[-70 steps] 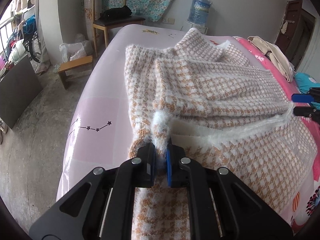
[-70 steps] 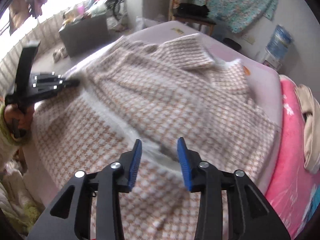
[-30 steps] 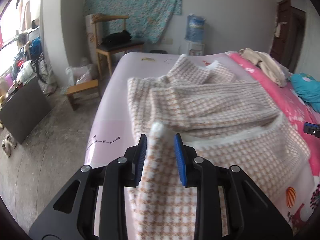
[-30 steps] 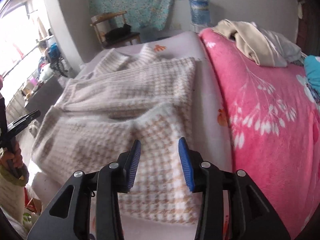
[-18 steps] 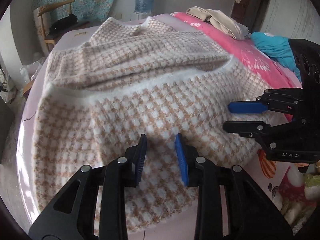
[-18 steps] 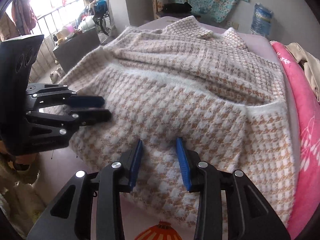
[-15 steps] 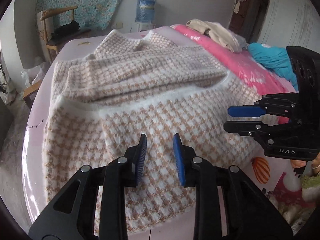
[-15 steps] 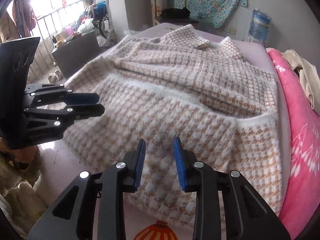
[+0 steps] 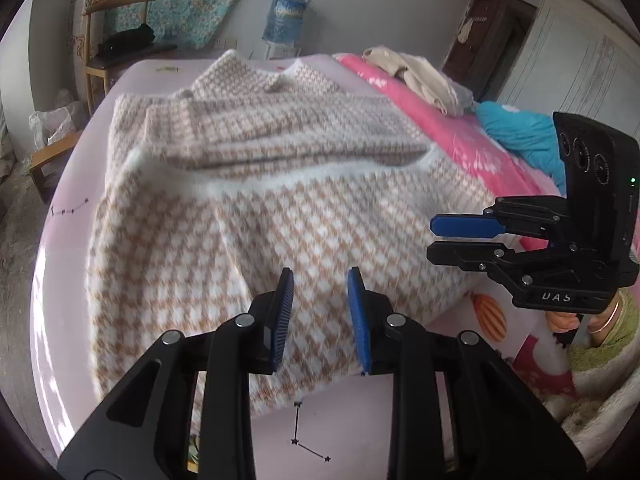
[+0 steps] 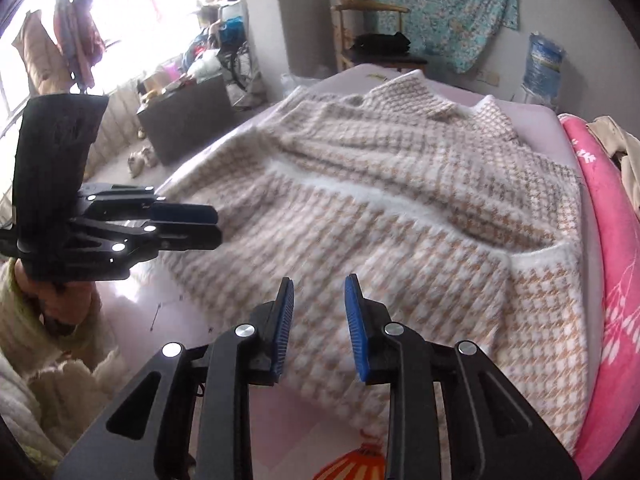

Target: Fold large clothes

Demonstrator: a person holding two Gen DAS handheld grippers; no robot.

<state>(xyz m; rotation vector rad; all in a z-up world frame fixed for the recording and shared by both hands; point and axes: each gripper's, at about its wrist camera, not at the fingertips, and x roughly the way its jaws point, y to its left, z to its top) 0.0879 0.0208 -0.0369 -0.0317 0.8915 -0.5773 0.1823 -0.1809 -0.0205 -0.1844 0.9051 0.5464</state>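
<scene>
A large fuzzy sweater [image 9: 280, 184] in tan and white houndstooth lies on the pale pink bed sheet [image 9: 360, 432], its near part folded over the rest, a white hem band across the middle. It also shows in the right wrist view [image 10: 400, 216]. My left gripper [image 9: 320, 284] is open and empty, just above the sweater's near edge. My right gripper [image 10: 318, 288] is open and empty over the near right part of the sweater. Each gripper shows in the other's view: the right one [image 9: 452, 236] and the left one [image 10: 204, 226].
A pink blanket [image 9: 452, 148] with beige clothes [image 9: 416, 72] and a blue cloth [image 9: 520, 136] lies along the bed's right side. A wooden chair [image 9: 108, 44], a water jug [image 9: 286, 16] and a stool [image 9: 52, 152] stand beyond the bed. A dark box [image 10: 188, 116] stands left.
The left gripper let go of the sweater's hem after carrying it over. Both grippers pulled back to the near edge and now hover open, close together.
</scene>
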